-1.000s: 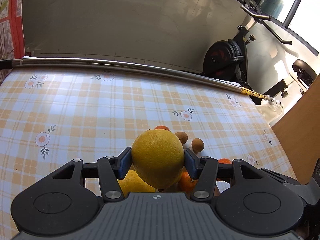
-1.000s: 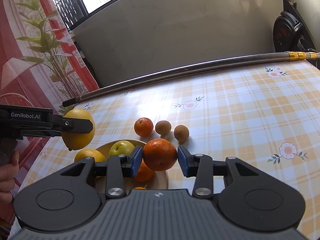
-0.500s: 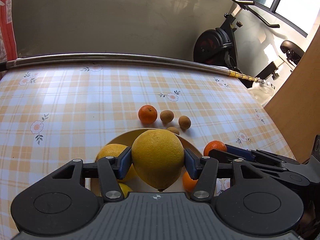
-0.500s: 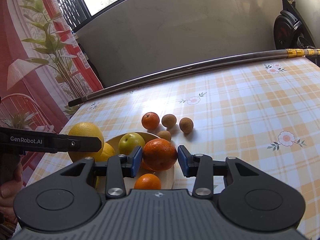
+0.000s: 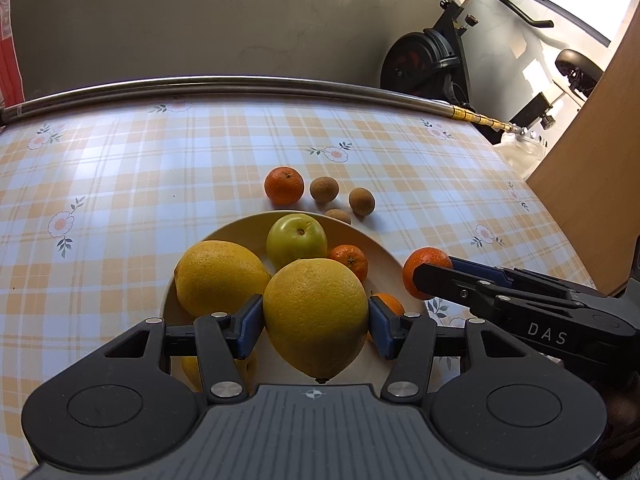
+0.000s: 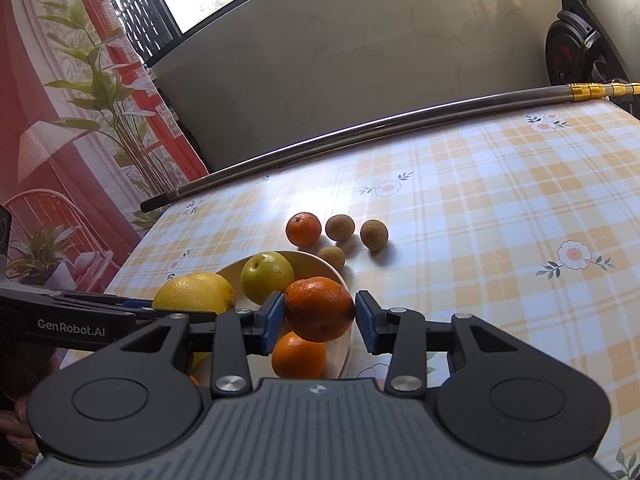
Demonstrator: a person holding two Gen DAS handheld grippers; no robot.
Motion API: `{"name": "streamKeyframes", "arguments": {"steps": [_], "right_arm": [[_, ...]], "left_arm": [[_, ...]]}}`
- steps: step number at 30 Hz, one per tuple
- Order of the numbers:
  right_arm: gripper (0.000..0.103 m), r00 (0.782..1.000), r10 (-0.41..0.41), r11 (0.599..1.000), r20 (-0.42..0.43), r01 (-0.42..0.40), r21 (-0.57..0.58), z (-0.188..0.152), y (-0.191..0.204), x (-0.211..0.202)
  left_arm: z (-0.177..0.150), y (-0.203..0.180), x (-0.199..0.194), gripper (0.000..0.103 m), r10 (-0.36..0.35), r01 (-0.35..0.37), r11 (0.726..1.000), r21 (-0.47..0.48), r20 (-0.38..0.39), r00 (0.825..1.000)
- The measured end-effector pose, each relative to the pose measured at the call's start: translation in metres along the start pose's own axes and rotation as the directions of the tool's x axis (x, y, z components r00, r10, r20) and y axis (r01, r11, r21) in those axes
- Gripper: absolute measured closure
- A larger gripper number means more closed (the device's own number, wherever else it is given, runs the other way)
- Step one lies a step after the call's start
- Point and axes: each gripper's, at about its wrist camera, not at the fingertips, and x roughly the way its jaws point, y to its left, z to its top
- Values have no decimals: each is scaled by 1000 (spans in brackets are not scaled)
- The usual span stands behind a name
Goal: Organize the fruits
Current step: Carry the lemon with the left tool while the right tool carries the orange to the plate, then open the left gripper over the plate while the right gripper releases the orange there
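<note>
Lemon (image 5: 316, 316) pinched in the left tool (image 5: 316, 326), orange (image 6: 319, 309) pinched in the right tool (image 6: 320, 318), both over the plate (image 5: 240, 232).

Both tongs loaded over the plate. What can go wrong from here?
1. The cream plate is crowded; the big yellow lemon in the left tongs may roll off when released.
2. The right tongs hold the orange mandarin at the plate's rim; it might drop outside.
</note>
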Motion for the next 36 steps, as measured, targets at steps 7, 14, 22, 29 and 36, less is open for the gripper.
{"name": "streamKeyframes", "arguments": {"steps": [7,14,22,29,36], "right_arm": [[61,1000,-6,999,7,6,31,1,-8,-2],[61,1000,-16,999,11,15,44,1,-13,-4],[61,1000,-21,998,7,21,51,1,-14,-4],[61,1000,-19,999,1,19,46,1,-14,-2],[61,1000,-15,999,1,15,34,2,-10,-3]], "left_arm": [[2,-7,17,45,21,-20,998,52,-27,999],[7,-15,31,45,29,-25,997,78,-40,999],[10,-15,44,45,34,-30,996,79,-59,998],[9,-15,48,45,31,-26,996,81,-53,998],[11,-6,38,41,-17,18,1000,25,-46,999]]}}
